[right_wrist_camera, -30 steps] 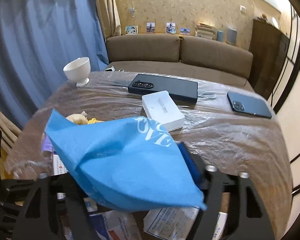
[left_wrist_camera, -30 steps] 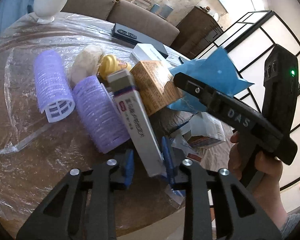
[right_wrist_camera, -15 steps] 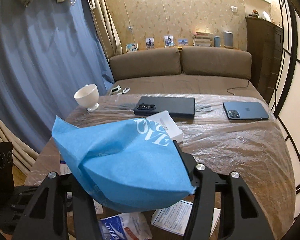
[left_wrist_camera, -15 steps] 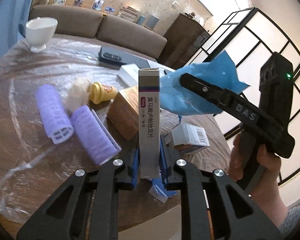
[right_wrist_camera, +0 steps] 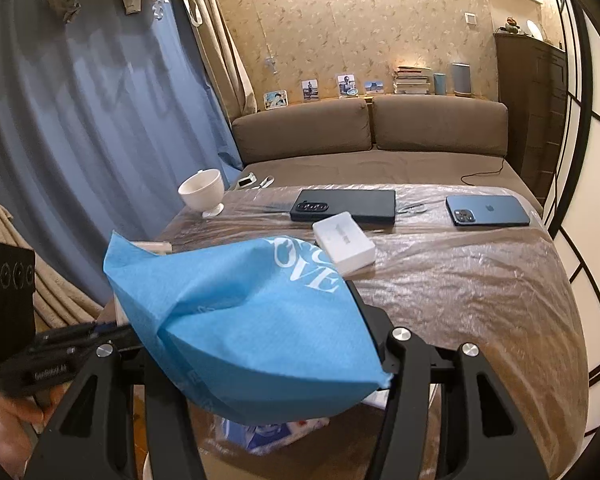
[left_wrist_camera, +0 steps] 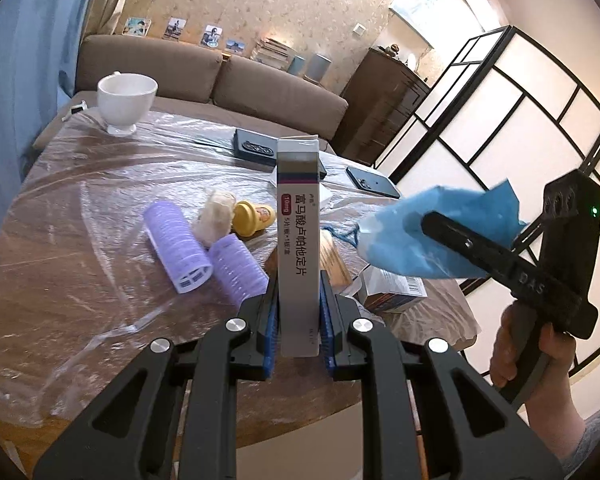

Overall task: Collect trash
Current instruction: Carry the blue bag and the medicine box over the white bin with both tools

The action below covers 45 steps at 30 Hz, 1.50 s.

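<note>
The left gripper [left_wrist_camera: 299,320] clamped an upright box [left_wrist_camera: 299,248] between its pads – the right gripper [right_wrist_camera: 260,344] held a blue bag [right_wrist_camera: 244,320].

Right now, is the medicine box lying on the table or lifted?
Lifted: the medicine box stands upright, clamped between the left gripper pads, above the table.

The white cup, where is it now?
In the left wrist view the white cup stands at the table's far left corner, near the blue curtain, well behind the purple rollers.

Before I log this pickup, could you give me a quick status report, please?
Left gripper shut on grey medicine box, lifted upright. Right gripper holding blue bag. Nothing between them.
</note>
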Motion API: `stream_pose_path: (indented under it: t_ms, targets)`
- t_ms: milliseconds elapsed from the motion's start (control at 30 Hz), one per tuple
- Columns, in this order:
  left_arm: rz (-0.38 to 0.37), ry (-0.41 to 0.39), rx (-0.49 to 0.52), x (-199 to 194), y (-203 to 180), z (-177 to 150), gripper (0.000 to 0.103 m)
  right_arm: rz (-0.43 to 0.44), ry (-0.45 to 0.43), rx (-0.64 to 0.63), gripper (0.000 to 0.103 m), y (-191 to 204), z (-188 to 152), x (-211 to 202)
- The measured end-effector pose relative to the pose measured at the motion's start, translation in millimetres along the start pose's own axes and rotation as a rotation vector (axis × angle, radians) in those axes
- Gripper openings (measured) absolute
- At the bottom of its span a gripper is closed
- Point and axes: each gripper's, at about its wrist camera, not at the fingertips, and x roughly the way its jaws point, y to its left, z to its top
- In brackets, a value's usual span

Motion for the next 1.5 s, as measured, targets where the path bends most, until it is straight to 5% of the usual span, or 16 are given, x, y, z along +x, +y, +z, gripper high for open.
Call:
stream_pose_path:
  t_ms: [500, 1500]
  targets:
    - [0.017, -0.009, 0.059, -19.6, -8.9, -8.6, 0.02, 0.052, -0.097, 0.028, 0.053, 5.2, -2.7, -48.3]
    - [0.043, 0.13, 0.194, -48.8, -25.3, -69.8, 0.02, 0.138, 0.148, -0.018, 0.053, 49.6, -106.1, -76.7]
